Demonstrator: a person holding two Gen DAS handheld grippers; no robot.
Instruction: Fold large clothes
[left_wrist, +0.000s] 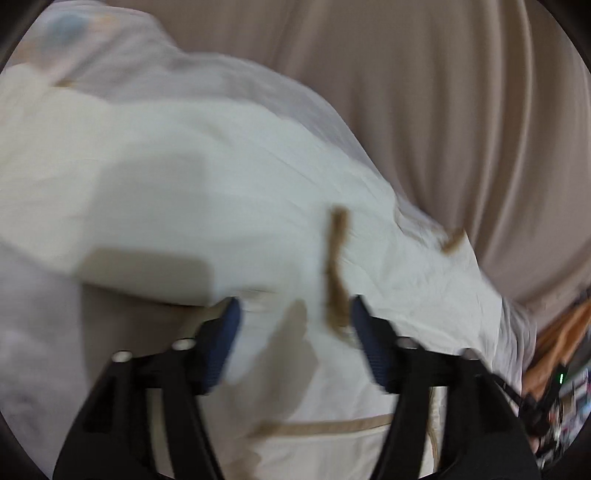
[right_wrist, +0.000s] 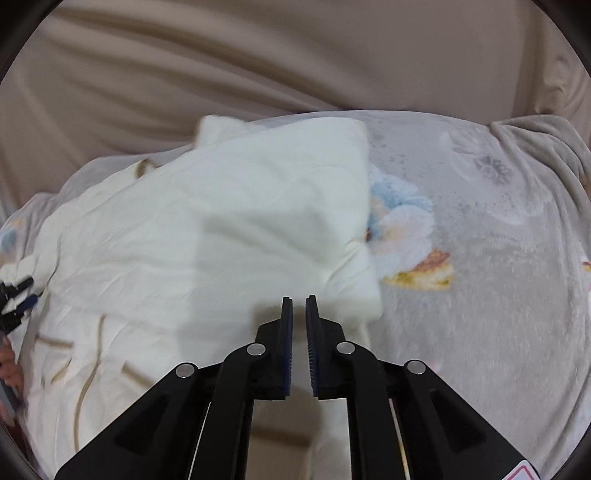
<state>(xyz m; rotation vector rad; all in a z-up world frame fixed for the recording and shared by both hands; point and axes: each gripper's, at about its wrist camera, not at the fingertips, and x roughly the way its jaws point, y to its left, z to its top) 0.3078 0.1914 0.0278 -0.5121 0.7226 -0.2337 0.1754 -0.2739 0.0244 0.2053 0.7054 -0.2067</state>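
Observation:
A large cream garment (left_wrist: 184, 177) with tan trim and a tan cord (left_wrist: 336, 266) lies spread on the bed; the picture is motion-blurred. My left gripper (left_wrist: 295, 314) hovers over it, jaws wide open, only cloth below and nothing pinched between the blue pads (left_wrist: 221, 339). In the right wrist view the same garment (right_wrist: 221, 221) has one part folded over the rest, its corner near my right gripper (right_wrist: 299, 304). That gripper's jaws stand a narrow slit apart with nothing between them. The left gripper (right_wrist: 18, 299) shows at the far left edge.
A grey fleece blanket (right_wrist: 480, 258) with a pale flower print covers the bed to the right of the garment. Beige draped fabric (right_wrist: 258, 66) rises behind the bed. Dark cables and clutter (left_wrist: 550, 398) sit past the bed's right edge. A hand (right_wrist: 9, 365) shows at the left rim.

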